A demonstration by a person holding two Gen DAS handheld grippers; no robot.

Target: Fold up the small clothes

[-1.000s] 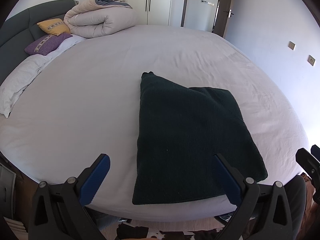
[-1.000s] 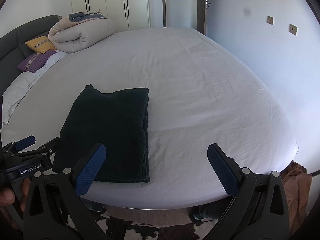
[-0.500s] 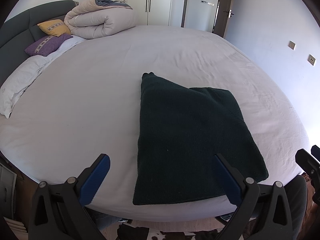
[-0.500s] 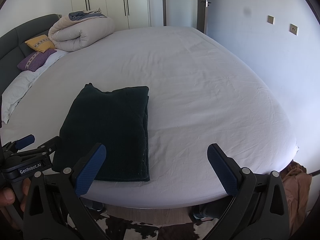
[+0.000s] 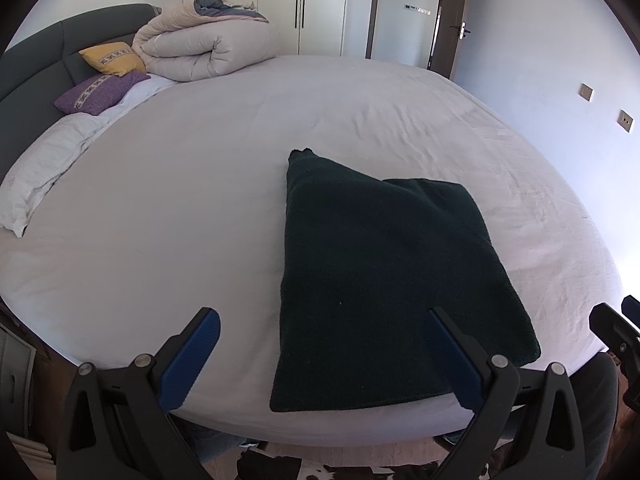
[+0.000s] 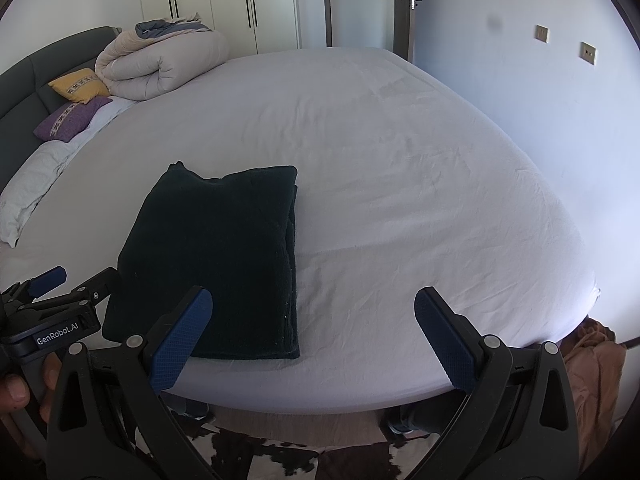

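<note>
Dark folded garment (image 5: 384,280) laid flat near bed (image 5: 160,220) edge; left tongs (image 5: 324,354) and right tongs (image 6: 312,334) held wide, empty.

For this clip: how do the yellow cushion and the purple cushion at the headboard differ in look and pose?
The yellow cushion leans up against the dark headboard; the purple cushion lies lower, nearer the white pillow. The yellow cushion sits beside the rolled duvet; the purple cushion sits in front of it. Both carry a pale patterned band.
</note>
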